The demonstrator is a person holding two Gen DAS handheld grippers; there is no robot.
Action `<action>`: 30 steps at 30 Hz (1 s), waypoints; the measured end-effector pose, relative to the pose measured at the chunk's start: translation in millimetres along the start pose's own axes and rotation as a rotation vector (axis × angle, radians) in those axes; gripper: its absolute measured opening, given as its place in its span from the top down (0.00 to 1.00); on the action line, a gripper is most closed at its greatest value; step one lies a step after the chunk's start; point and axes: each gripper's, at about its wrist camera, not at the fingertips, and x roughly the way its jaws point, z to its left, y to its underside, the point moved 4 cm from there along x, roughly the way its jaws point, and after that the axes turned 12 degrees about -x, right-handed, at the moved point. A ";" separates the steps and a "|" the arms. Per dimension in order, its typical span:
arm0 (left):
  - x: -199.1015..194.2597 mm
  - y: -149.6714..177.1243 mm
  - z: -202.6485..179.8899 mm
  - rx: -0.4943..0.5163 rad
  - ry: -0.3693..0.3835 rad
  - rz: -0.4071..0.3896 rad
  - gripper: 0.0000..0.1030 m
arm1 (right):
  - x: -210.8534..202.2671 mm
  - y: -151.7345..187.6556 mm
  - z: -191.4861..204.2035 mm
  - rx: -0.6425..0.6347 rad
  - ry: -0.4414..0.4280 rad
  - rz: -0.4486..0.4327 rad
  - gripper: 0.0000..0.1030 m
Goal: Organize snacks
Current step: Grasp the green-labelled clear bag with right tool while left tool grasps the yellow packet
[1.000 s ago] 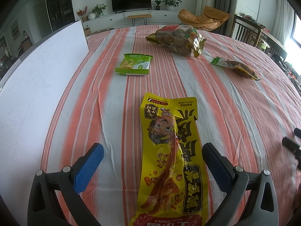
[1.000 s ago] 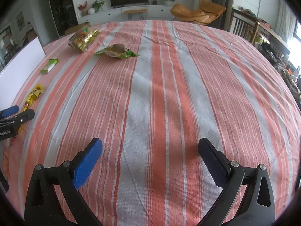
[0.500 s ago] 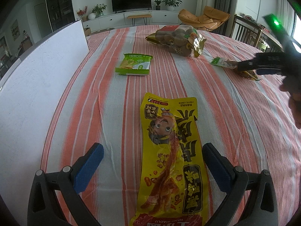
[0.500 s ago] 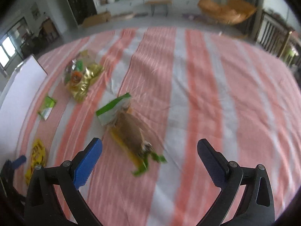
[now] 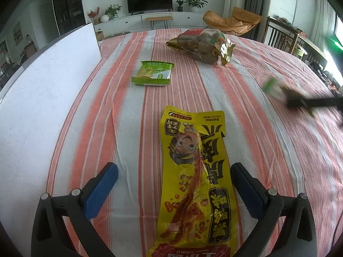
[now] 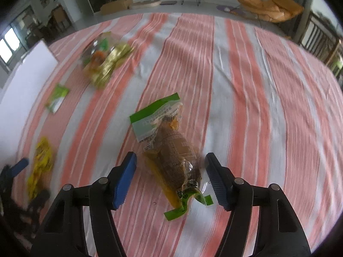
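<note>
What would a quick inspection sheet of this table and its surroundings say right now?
Surface: striped tablecloth, wrinkled.
Job's things: yellow snack packet, green wafer packet, gold bag of round snacks, brown green-ended packet.
Clutter: white board at the table's edge.
Grippers: left hand-held gripper open astride the yellow packet; right hand-held gripper has just been closing, brown packet between its jaws, pads not touching.
Cables: nothing seen.
Surroundings: television, orange chair, plants.
</note>
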 end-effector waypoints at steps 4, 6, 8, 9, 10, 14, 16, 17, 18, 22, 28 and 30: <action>0.0 -0.1 -0.1 0.000 0.000 0.000 0.00 | -31.2 62.5 20.8 0.020 0.004 -0.034 0.32; 0.0 -0.1 -0.1 0.000 0.000 0.000 0.00 | -46.6 94.2 33.2 0.021 0.014 -0.080 0.31; 0.0 -0.2 -0.1 0.000 0.000 0.000 0.00 | -54.0 111.7 43.7 0.026 0.029 -0.123 0.30; -0.1 -0.1 -0.2 0.000 0.000 0.000 0.00 | -58.6 118.5 48.2 0.037 0.029 -0.155 0.29; -0.2 -0.1 -0.2 0.000 0.000 0.000 0.00 | -59.9 122.3 49.0 0.047 0.027 -0.171 0.27; -0.2 0.0 -0.2 0.000 0.001 0.000 0.00 | -61.4 122.3 57.7 0.054 0.011 -0.212 0.11; -0.4 0.1 -0.2 0.000 0.001 0.000 0.00 | -55.2 113.4 63.5 0.041 0.023 -0.214 0.09; -0.2 -0.1 -0.2 0.000 0.001 0.000 0.00 | -51.5 110.4 67.7 0.020 0.043 -0.215 0.08; -0.2 0.2 -0.2 0.000 0.001 0.000 0.00 | -47.1 107.2 70.5 0.006 0.057 -0.211 0.08; 0.2 0.8 -0.1 0.000 0.001 -0.001 0.00 | -40.5 100.1 75.3 -0.035 0.074 -0.184 0.00; 0.1 1.3 -3.7 0.069 0.028 0.126 0.00 | -33.9 94.3 79.5 -0.103 0.089 -0.113 0.00; -3.3 4.6 -6.8 0.097 0.051 0.193 0.00 | -33.8 89.8 75.8 -0.142 0.026 -0.042 0.00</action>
